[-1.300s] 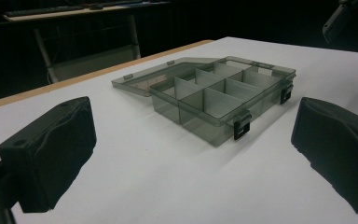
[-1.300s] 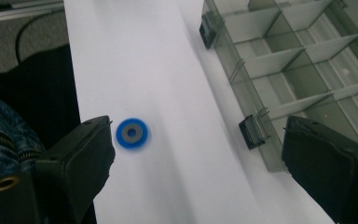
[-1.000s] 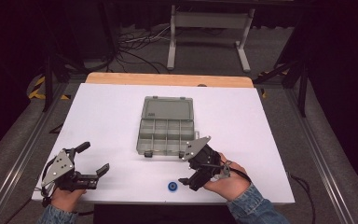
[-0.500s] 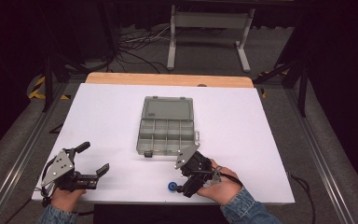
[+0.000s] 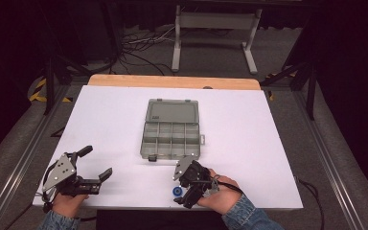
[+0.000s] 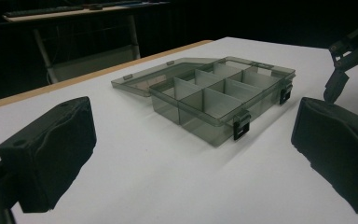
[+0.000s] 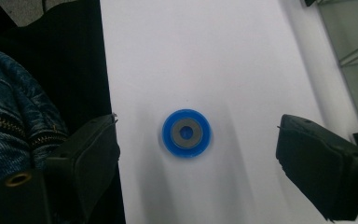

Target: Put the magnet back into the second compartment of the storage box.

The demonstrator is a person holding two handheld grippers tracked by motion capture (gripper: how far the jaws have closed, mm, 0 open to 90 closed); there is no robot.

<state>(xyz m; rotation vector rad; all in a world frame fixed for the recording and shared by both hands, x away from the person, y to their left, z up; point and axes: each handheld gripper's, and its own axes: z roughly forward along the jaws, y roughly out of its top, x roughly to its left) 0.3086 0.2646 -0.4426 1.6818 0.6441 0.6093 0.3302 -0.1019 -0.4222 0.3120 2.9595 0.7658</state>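
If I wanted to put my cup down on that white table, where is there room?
Plenty: the table is bare left of the open compartment box and right of it. The near edge is busier, with the left gripper, the right gripper and a small blue disc.

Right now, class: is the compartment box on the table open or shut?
Open. The compartment box has its lid folded back flat on the table, and its dividers show bare, empty cells.

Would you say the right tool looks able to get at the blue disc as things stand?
Probably yes: the right tool hangs open above the blue disc, which lies between its jaws on the bare table.
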